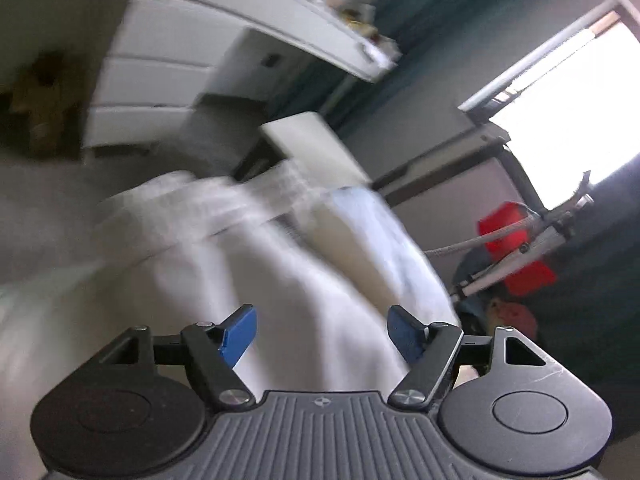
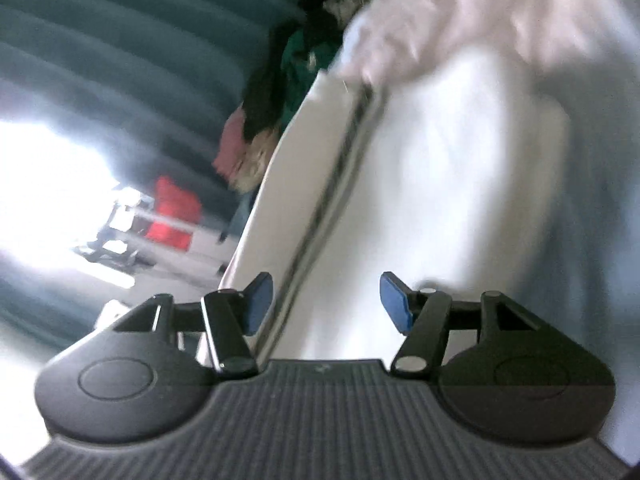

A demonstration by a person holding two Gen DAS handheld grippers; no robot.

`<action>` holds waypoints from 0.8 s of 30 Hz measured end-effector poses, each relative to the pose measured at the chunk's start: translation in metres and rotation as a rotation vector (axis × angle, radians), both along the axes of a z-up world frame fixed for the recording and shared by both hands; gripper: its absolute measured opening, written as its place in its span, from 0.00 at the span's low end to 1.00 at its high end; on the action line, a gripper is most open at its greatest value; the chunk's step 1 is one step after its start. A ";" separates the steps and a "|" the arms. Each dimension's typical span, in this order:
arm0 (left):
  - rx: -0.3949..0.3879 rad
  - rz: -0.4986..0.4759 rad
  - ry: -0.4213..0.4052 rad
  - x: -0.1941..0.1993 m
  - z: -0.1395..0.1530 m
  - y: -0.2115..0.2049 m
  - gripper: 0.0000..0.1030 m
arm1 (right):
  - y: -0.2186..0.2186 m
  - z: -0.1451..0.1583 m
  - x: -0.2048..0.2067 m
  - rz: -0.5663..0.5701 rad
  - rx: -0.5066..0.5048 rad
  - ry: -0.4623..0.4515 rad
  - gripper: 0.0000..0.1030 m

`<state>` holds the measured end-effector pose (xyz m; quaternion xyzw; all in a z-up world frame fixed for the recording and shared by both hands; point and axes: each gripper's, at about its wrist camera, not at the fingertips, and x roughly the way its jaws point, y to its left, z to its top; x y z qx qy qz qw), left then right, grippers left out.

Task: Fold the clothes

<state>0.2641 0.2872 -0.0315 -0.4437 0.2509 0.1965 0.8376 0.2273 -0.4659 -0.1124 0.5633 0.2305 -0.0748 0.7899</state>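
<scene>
White drawer unit (image 1: pixel 148 76), left view only

Your left gripper (image 1: pixel 322 334) sits before the garment (image 1: pixel 280 272). Behind the garment stands a desk (image 1: pixel 248 28). A window (image 1: pixel 572 108) lies right of the garment.

No readable text, labels, brands or numbers in either view; both are motion-blurred. The only mark is a small round crosshair emblem (image 1: pixel 322 402) moulded on the ribbed grey body of the left gripper (image 1: pixel 322 336), near edge, centre. A faint mark sits at the same spot on the right gripper (image 2: pixel 326 304) body but is too smeared to make out. Clutter on the far white desk (image 1: pixel 280 24) may carry print, illegible.
</scene>
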 end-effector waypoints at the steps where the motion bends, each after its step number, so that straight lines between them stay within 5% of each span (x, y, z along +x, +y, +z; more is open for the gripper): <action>1: -0.013 0.014 -0.008 -0.018 -0.001 -0.001 0.75 | 0.006 -0.005 -0.015 0.012 0.037 0.001 0.60; 4: -0.023 -0.045 -0.029 -0.052 -0.009 -0.005 0.79 | 0.024 -0.025 -0.046 0.040 0.139 0.037 0.60; 7: -0.079 -0.065 0.009 -0.064 -0.030 -0.001 0.79 | 0.036 -0.028 -0.047 0.052 0.115 0.080 0.60; 11: -0.142 0.042 0.045 -0.057 -0.063 0.016 0.71 | 0.037 -0.031 -0.029 0.017 0.054 0.064 0.61; 15: -0.085 0.114 0.001 -0.025 -0.072 0.032 0.67 | 0.024 -0.037 -0.009 -0.092 -0.010 0.013 0.58; 20: -0.063 0.201 0.059 0.019 -0.079 0.049 0.45 | -0.010 -0.059 0.008 -0.245 0.071 -0.052 0.48; 24: -0.057 0.221 0.075 0.037 -0.066 0.054 0.14 | -0.031 -0.068 0.020 -0.264 0.090 -0.059 0.17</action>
